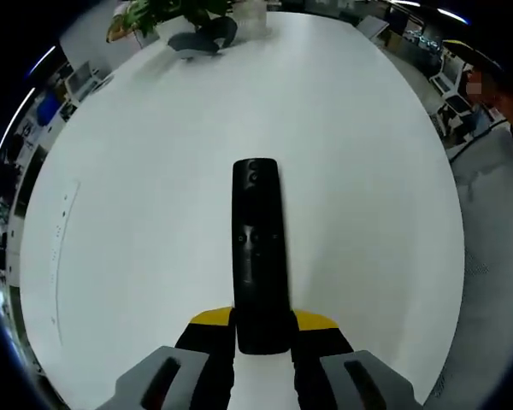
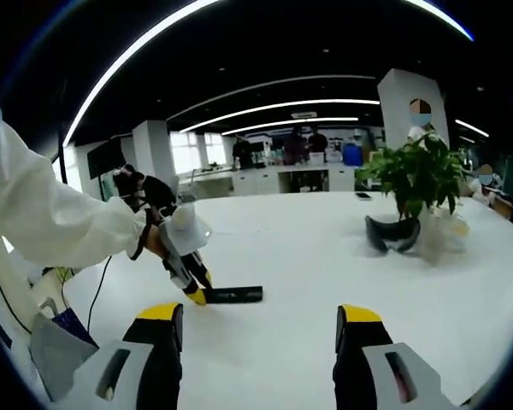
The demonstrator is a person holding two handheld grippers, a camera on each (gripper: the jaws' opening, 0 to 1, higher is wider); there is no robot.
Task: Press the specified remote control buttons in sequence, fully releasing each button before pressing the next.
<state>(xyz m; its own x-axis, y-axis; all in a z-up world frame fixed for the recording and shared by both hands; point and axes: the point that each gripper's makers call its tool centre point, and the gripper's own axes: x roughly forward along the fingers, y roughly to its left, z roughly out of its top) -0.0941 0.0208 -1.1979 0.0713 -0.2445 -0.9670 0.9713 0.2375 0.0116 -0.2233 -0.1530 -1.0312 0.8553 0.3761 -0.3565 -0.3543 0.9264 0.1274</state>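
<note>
One remote (image 1: pixel 258 256), two grippers (image 1: pixel 262 329) (image 2: pixel 261 329)

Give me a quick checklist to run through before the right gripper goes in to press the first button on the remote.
1. Remote held: ok, left gripper clamps its near end.
2. Button face toward the left gripper view: ok, though single buttons are too small to tell apart.
3. Right gripper free: ok, jaws wide apart, nothing between them.
4. Right gripper at the remote: not ok, remote lies well ahead of it, off to the left.
5. Path across the white table: ok; the plant and the dark headset stand off to the right.
</note>
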